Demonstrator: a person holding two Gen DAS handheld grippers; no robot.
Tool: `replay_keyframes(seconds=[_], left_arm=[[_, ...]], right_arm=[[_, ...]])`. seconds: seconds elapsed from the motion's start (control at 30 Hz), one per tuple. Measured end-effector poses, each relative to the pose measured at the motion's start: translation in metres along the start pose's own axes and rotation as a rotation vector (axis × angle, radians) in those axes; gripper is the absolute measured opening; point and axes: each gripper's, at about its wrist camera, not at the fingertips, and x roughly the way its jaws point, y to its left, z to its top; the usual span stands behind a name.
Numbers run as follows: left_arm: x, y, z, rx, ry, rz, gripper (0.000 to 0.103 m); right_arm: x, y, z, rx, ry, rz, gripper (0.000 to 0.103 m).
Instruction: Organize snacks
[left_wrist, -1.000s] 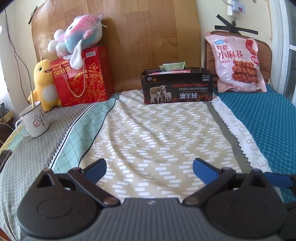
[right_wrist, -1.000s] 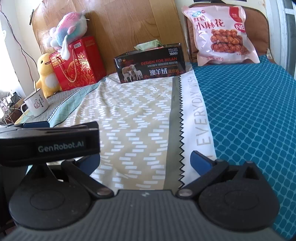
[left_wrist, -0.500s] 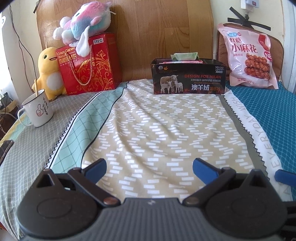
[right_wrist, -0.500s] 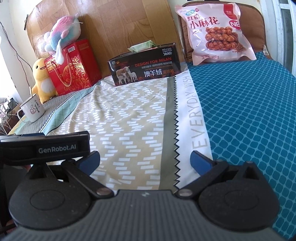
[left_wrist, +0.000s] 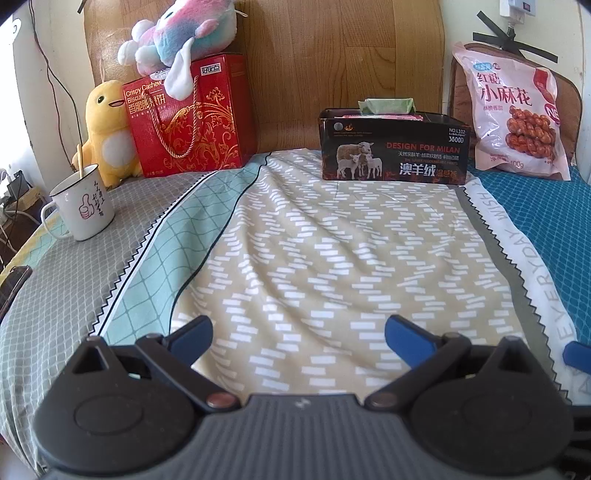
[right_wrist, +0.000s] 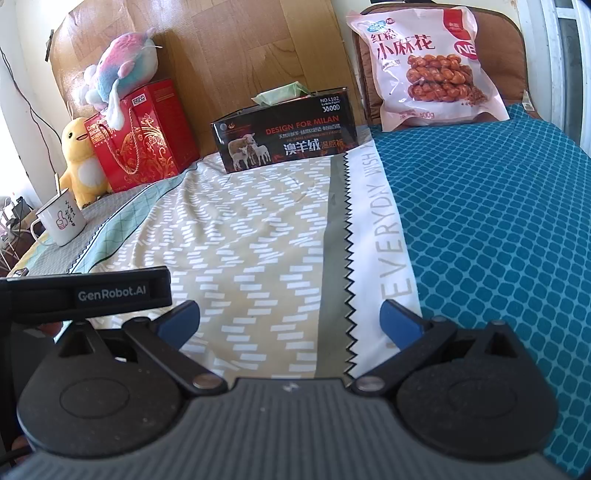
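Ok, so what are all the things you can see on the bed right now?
snack bag: 1, pink, back right, leaning upright
black box: 1, black with sheep picture, back middle
green packet: 1, pale green, sticking out of the black box
red gift box: 1, red and gold, back left
plush toy: 1, pink and blue, on the red gift box
yellow duck toy: 1, yellow, left of the red gift box
mug: 1, white, left side, stick inside
bedspread: 1, patterned beige, green, teal
left claw: 1, black with blue tips, open, empty
right claw: 1, black with blue tips, open, empty
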Motion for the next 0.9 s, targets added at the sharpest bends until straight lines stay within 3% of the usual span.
replay_keyframes(seconds=[0.9], left_arm=[[-0.0068,0.0065,0.0039,-0.002,-0.040,0.017,0.103]], right_arm=[[-0.0086,0.0015,0.0012,0.010,-0.079,-0.044,0.103]])
